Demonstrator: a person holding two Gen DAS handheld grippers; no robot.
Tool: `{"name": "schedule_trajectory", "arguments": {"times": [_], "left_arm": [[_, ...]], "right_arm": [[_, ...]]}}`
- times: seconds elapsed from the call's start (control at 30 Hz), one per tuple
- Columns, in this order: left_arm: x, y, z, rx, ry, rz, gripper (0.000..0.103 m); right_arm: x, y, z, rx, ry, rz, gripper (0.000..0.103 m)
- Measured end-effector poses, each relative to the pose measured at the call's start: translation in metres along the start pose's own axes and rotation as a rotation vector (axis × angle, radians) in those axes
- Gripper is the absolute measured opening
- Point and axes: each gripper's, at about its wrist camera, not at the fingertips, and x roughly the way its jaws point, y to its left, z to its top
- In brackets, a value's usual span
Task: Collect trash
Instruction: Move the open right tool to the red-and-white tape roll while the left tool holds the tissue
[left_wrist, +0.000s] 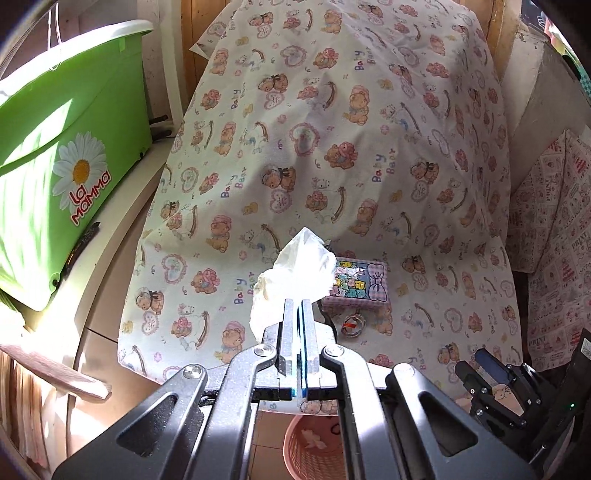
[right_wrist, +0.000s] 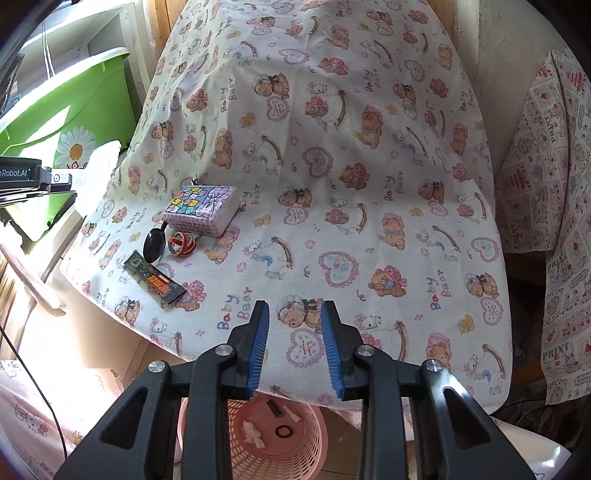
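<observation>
My left gripper (left_wrist: 298, 302) is shut on a crumpled white tissue (left_wrist: 295, 277) and holds it above the bear-print tablecloth (left_wrist: 332, 147); the tissue also shows in the right wrist view (right_wrist: 98, 162). My right gripper (right_wrist: 294, 314) is open and empty over the table's front edge. A dark snack wrapper (right_wrist: 155, 282), a black spoon (right_wrist: 153, 245) and a curled red-and-white strip (right_wrist: 183, 243) lie on the cloth at the left. A pink trash basket (right_wrist: 258, 435) stands on the floor below the edge with some scraps inside; it also shows in the left wrist view (left_wrist: 314, 446).
A pink patterned tissue pack (right_wrist: 201, 210) lies on the cloth; it also shows in the left wrist view (left_wrist: 360, 282). A green plastic tub (left_wrist: 62, 147) stands at the left. A print-patterned cloth (right_wrist: 546, 184) hangs at the right.
</observation>
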Motion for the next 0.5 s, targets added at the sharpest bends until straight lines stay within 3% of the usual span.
{"name": "schedule_trajectory", "arguments": {"times": [0.23, 0.5], "left_arm": [[-0.006, 0.010, -0.013, -0.021, -0.071, 0.037, 0.000], [0.004, 0.029, -0.020, -0.072, -0.057, 0.054, 0.000]], "right_arm": [[0.000, 0.006, 0.001, -0.007, -0.006, 0.010, 0.035], [-0.010, 0.015, 0.023, -0.035, -0.016, 0.079, 0.035]]}}
